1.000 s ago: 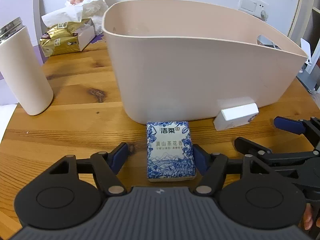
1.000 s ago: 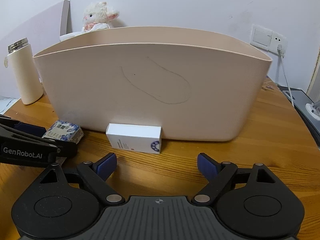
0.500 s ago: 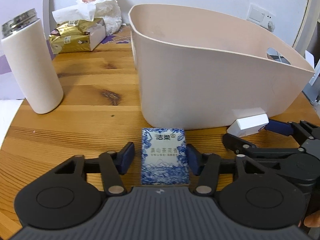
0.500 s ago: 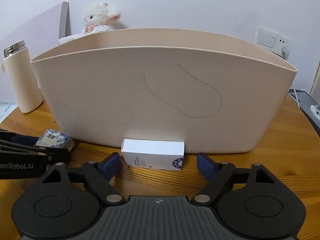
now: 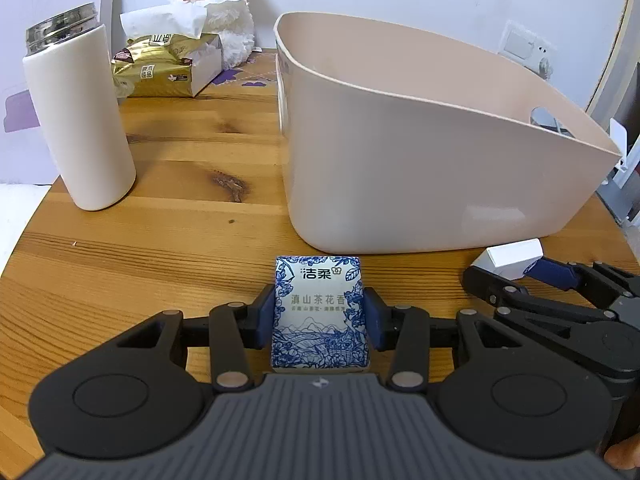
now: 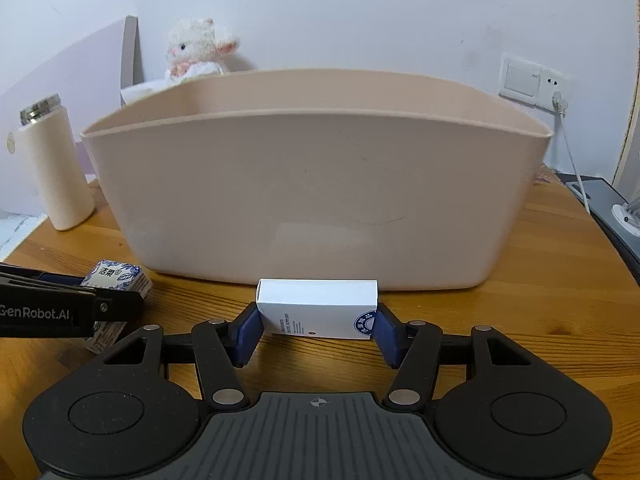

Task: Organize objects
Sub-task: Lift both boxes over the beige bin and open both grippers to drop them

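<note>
A blue-and-white tissue pack (image 5: pixel 319 312) lies on the wooden table in front of the beige bin (image 5: pixel 420 168). My left gripper (image 5: pixel 319 316) is shut on the pack, a blue pad against each side. A small white box (image 6: pixel 317 307) stands against the bin's (image 6: pixel 316 200) front wall. My right gripper (image 6: pixel 317 330) is shut on the box at its two ends. The box (image 5: pixel 510 257) and the right gripper show at the right of the left wrist view. The pack (image 6: pixel 116 278) and the left gripper show at the left of the right wrist view.
A white flask (image 5: pixel 76 120) stands to the left of the bin. A gold tissue box (image 5: pixel 168 66) and a plush lamb (image 5: pixel 216 4) sit at the back. A wall socket (image 6: pixel 532 80) with a cable is at the right, above grey equipment (image 6: pixel 612 204).
Both grippers moved forward and closed: the left onto the tissue pack, the right onto the white box. Both were open around them before.
</note>
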`<state>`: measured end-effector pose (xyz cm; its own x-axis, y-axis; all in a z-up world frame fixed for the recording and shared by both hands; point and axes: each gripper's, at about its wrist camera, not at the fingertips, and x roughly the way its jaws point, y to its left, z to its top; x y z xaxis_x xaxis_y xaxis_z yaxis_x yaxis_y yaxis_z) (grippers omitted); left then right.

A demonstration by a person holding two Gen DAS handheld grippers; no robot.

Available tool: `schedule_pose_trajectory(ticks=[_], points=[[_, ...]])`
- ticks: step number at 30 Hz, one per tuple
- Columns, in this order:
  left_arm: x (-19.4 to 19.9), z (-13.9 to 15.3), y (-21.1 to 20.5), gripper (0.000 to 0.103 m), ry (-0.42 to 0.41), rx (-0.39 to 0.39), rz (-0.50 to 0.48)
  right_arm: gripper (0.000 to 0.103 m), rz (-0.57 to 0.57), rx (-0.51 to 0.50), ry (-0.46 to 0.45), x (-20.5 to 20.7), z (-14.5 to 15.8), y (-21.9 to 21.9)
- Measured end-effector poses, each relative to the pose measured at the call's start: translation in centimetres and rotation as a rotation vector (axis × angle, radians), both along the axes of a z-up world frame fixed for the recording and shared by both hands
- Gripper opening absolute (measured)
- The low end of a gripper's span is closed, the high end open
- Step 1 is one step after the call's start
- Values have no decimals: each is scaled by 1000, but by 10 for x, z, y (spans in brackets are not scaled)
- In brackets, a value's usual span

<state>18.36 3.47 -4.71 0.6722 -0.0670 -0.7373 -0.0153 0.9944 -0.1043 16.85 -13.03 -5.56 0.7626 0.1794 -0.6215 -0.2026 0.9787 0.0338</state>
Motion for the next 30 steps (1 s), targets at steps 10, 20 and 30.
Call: schedule_pose_trajectory(ticks=[10, 20, 30], points=[[-25, 35, -8, 47, -93, 15, -41, 56, 25, 13, -153, -29, 49, -25], [-32, 95, -17, 47, -236, 24, -52, 56, 6, 1, -315, -20, 107, -44], [15, 133, -38, 47, -323, 80, -49, 56, -33, -9, -305, 36, 121, -47]])
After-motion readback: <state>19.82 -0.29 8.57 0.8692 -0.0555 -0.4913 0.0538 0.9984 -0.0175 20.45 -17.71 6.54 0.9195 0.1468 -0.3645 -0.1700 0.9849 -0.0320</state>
